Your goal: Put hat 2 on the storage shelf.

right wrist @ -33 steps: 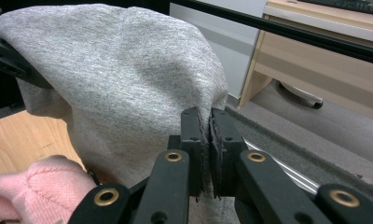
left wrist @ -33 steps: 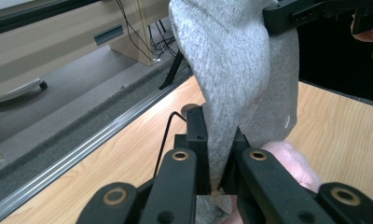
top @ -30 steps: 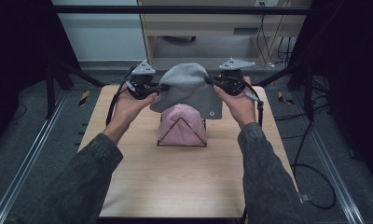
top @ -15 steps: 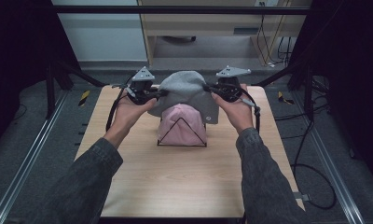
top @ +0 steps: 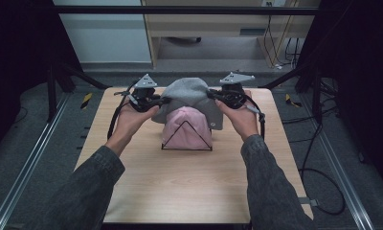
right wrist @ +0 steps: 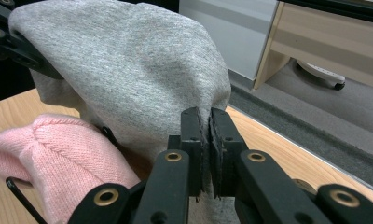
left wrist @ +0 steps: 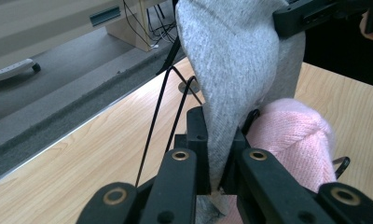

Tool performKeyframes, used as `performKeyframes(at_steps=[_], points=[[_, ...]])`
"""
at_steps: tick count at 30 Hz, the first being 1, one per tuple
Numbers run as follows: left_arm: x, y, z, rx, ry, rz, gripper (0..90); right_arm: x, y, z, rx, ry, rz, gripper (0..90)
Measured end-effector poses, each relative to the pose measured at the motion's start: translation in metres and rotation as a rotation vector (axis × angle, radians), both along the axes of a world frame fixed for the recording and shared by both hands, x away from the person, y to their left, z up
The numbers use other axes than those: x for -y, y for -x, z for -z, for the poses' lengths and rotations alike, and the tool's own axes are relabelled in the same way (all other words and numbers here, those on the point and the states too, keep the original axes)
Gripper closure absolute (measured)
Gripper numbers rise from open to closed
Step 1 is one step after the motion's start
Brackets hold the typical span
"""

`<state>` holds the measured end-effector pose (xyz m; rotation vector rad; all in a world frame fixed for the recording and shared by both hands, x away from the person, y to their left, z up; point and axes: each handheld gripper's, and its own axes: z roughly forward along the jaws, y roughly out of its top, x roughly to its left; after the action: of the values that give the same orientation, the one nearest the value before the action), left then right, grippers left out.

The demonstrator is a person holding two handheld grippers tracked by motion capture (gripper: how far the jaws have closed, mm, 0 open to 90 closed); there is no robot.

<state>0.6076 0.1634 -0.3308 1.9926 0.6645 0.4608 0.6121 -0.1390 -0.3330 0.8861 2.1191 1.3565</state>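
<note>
- My left gripper (top: pixel 157 101) is clamped on the left edge of the grey beanie (top: pixel 192 98); in the left gripper view the grey fabric (left wrist: pixel 231 70) is pinched between both jaws.
- My right gripper (top: pixel 213 95) is clamped on the beanie's right edge; in the right gripper view the jaws are pressed together on the fabric (right wrist: pixel 128 70).
- The grey beanie hangs stretched between the two grippers, above the far half of the tabletop (top: pixel 180 187).
- It sits just behind and above the pink beanie (top: pixel 185 127); its lower part drapes behind the pink one.
- The pink beanie rests on a black wire stand (top: pixel 186 143), whose triangular front frame crosses it.
- Whether the grey beanie touches the stand's rear wires (left wrist: pixel 168 93), I cannot tell.
</note>
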Motion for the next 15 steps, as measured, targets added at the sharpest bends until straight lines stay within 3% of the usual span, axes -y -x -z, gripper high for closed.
performKeyframes(at_steps=[15], points=[[-0.001, 0.000, 0.015, -0.027, -0.004, -0.003, 86.5, 0.001, 0.003, 0.009, -0.014, 0.012, -0.003, 85.5]])
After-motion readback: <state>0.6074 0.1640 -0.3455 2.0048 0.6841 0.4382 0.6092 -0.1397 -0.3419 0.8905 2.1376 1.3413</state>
